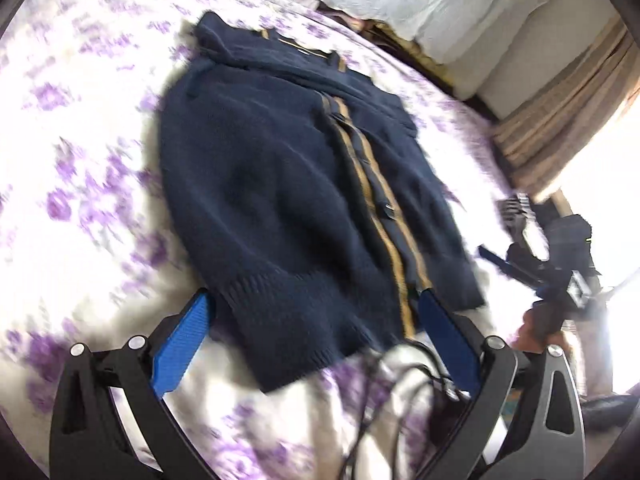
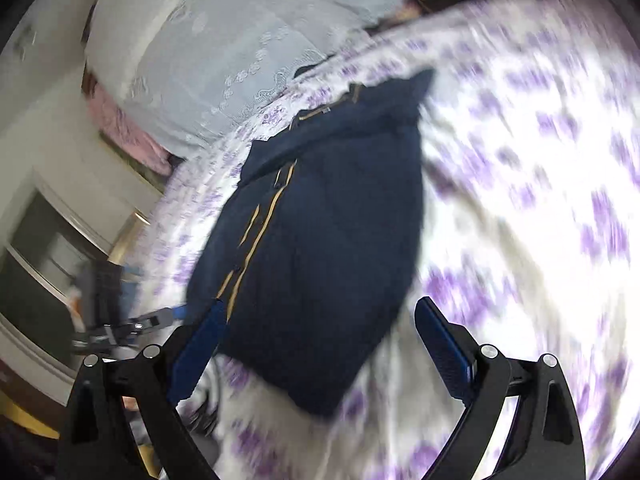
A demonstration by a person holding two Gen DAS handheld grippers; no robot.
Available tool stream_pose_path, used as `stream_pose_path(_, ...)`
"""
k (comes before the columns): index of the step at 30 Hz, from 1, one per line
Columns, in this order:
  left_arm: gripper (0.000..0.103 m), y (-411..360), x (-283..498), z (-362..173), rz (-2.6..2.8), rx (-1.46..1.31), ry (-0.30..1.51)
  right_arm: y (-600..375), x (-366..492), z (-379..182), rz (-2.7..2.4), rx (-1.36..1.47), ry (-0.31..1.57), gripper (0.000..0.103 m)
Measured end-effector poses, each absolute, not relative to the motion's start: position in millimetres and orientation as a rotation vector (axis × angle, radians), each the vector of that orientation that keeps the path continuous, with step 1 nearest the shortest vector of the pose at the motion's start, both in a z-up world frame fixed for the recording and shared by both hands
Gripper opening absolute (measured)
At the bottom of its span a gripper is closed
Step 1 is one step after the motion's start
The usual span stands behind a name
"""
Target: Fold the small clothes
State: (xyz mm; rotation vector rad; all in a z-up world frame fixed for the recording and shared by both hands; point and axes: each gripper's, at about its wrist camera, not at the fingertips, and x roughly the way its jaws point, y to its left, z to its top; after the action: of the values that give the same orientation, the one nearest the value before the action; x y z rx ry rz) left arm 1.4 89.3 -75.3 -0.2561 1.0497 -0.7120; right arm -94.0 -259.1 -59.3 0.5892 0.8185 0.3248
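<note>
A navy knitted cardigan [image 1: 280, 184] is laid flat on a bed covered by a white sheet with purple flowers [image 1: 80, 160]. In the left wrist view its long axis is seen running from the ribbed hem at the near edge up to the collar at the far side, tilted a little to the left as it recedes. A tan-striped button band [image 1: 374, 200] is seen along that same axis, right of the garment's middle. The sleeves appear to be folded in over the upper body, though blur leaves this uncertain.

The left claw [image 1: 314, 340] is held wide open just above the hem, with nothing gripped; its blue fingers [image 1: 182, 352] are spread to either side of the hem's near edge. Black cables [image 1: 384, 396] are seen on the sheet just beneath it.

In the right wrist view the right claw [image 2: 316, 344] is likewise spread wide and is empty, with the cardigan's [image 2: 320, 240] near corner lying between its fingers. There the collar points to the far side and the button band lies left of centre. White lace fabric [image 2: 224, 40] is piled beyond the bed's far edge.
</note>
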Motion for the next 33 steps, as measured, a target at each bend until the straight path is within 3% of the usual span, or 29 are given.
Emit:
stream_pose_path(12,0.095,83.8,22.4,-84.3,-0.813,-0.365,1.087,-244.2,-66.3,-75.3,0.46,0.704,0.853,0.099)
stream_pose_path(19,0.097,65.6,18.3,-82.7,-0.726,-0.157,1.076,-244.1,-66.0,-76.4,0.486,0.647,0.842,0.096)
stream_pose_path(26,0.098,92.1,28.9,-89.1,-0.821,-0.426,1.066,-233.0,-66.4,-74.5,0.417,0.552,0.863,0.096)
stream_pose_path(33,0.094,77.6,24.7,-84.2,-0.747,-0.287,1.048,-235.3,-64.3,-77.5,0.432,0.552,0.886,0.096)
